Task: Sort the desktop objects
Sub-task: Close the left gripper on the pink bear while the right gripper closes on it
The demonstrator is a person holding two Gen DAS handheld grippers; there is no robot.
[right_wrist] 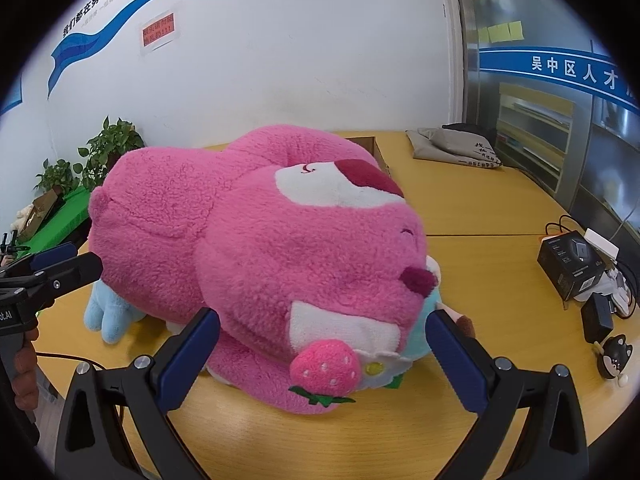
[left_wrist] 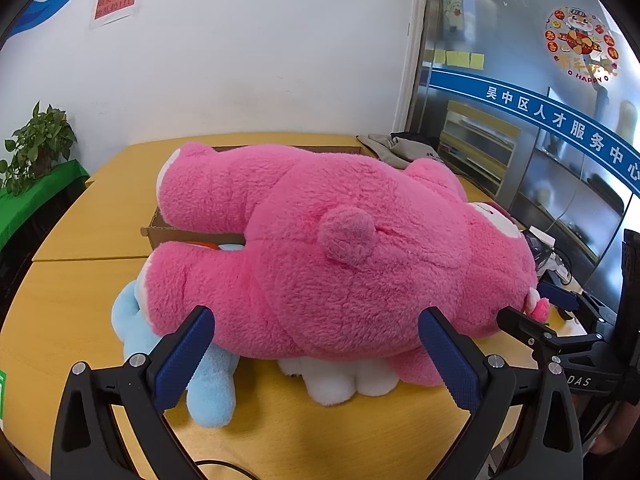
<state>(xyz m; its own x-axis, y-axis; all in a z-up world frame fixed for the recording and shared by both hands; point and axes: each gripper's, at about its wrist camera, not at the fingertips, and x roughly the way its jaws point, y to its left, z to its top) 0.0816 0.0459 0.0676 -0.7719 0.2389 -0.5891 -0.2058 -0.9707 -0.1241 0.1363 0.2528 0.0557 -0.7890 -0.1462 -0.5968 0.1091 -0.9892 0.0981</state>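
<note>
The big pink plush bear (left_wrist: 340, 248) lies on its side on the yellow worktop (left_wrist: 80, 300), partly over a cardboard box (left_wrist: 160, 232) and atop a light blue plush (left_wrist: 212, 384), while the left tongs (left_wrist: 316, 360) and right tongs (right_wrist: 324, 360) stand spread wide, gripping nothing.

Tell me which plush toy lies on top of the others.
The big pink bear with the strawberry; the light blue plush and the white plush are pressed beneath it.
</note>
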